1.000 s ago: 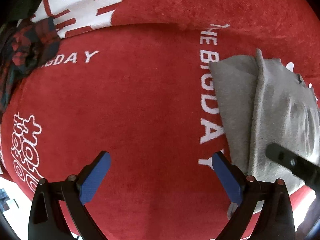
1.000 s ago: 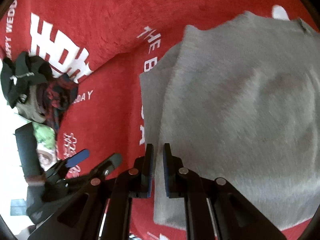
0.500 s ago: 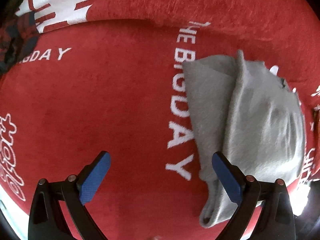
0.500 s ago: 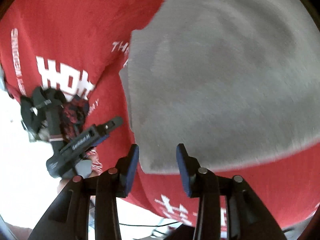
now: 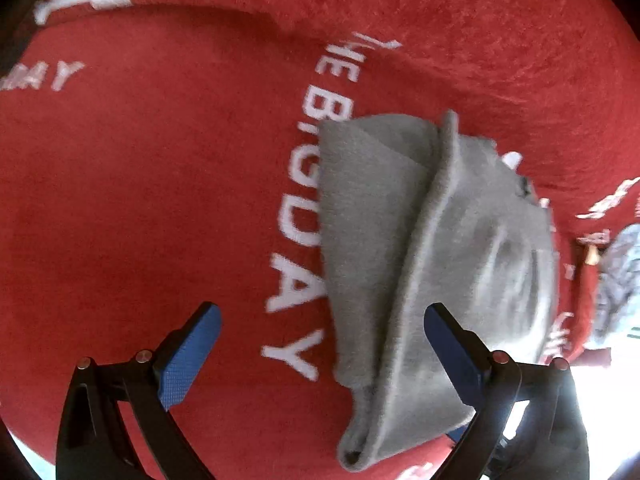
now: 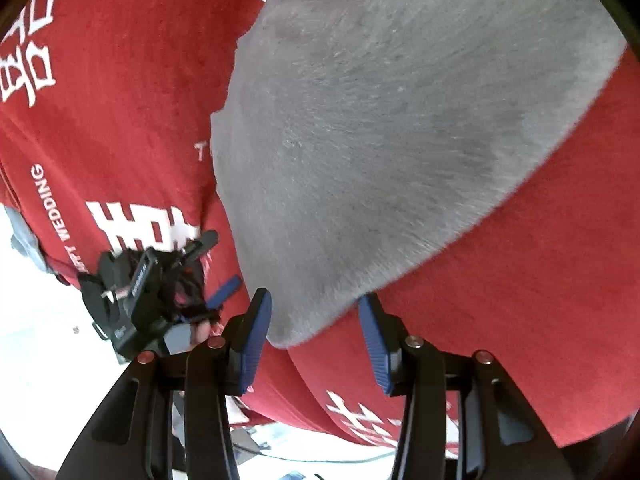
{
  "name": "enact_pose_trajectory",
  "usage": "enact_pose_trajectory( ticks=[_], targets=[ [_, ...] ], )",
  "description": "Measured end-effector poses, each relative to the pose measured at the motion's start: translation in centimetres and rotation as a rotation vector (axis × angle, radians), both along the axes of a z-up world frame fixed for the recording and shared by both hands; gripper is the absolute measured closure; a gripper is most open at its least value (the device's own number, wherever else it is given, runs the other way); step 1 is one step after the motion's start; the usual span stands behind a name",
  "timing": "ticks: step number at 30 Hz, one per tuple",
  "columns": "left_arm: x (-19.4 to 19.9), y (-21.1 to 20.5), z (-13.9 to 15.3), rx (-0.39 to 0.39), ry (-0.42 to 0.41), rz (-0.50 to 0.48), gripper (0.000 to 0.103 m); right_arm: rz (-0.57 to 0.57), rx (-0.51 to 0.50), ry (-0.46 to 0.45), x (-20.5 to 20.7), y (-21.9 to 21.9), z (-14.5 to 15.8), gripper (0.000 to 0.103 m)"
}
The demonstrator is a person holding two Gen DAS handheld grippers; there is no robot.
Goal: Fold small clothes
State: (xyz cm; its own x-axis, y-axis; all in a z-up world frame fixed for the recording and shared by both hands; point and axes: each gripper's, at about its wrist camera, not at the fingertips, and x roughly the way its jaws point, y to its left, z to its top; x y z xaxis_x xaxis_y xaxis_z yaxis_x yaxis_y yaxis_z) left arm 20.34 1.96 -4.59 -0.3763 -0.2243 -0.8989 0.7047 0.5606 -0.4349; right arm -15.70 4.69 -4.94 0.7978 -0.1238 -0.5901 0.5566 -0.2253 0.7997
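Note:
A folded grey garment [image 5: 432, 248] lies on a red cloth with white lettering [image 5: 160, 200]. My left gripper [image 5: 320, 352] is open, hovering over the garment's near left edge; its right finger overlaps the grey fabric. In the right wrist view the grey garment [image 6: 392, 120] fills the upper right. My right gripper [image 6: 316, 340] is open, its blue pads either side of the garment's near corner, holding nothing. The left gripper [image 6: 216, 264] shows small at the left of that view.
The red cloth [image 6: 540, 300] drapes over the table's near edge. A grey-patterned cloth [image 5: 616, 276] lies at the far right of the left wrist view. Bright floor shows below the edge.
My right gripper has opened from shut and drawn back to the garment's near corner. My left gripper has moved right, toward the grey garment, staying open.

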Motion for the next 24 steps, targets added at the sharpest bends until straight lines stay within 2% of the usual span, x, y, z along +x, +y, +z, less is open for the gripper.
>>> enact_pose_trajectory(
  ticks=[2, 6, 8, 10, 11, 14, 20, 24],
  targets=[
    [0.1, -0.1, -0.4, -0.02, 0.072, 0.01, 0.002, -0.033, -0.005, -0.038, 1.1, -0.5, -0.5, 0.051],
    [0.0, -0.4, -0.8, -0.048, 0.146, 0.023, 0.002, -0.094, 0.003, -0.099, 2.5, -1.2, -1.1, 0.051],
    [0.1, -0.4, -0.9, -0.066, 0.197, 0.026, 0.002, -0.111, 0.037, -0.155, 3.3, -1.8, -1.7, 0.052],
    [0.4, -0.3, -1.1, -0.089, 0.275, 0.034, 0.002, -0.115, 0.087, -0.206, 3.6, -2.3, -2.2, 0.073],
    [0.6, -0.3, -1.3, -0.096, 0.313, 0.037, 0.002, -0.12, 0.09, -0.225, 3.6, -2.7, -2.0, 0.089],
    [0.6, -0.9, -2.0, -0.125, 0.439, 0.048, 0.002, -0.089, 0.041, -0.283, 3.4, -3.4, -0.2, 0.091],
    [-1.6, -4.0, -1.6, -0.215, 0.563, 0.038, 0.002, 0.002, -0.065, -0.286, 3.3, -4.6, 4.2, 0.093],
    [-4.2, -6.7, -0.5, -0.222, 0.534, -0.04, 0.002, 0.056, -0.086, -0.246, 3.8, -5.0, 4.7, 0.093]
  ],
)
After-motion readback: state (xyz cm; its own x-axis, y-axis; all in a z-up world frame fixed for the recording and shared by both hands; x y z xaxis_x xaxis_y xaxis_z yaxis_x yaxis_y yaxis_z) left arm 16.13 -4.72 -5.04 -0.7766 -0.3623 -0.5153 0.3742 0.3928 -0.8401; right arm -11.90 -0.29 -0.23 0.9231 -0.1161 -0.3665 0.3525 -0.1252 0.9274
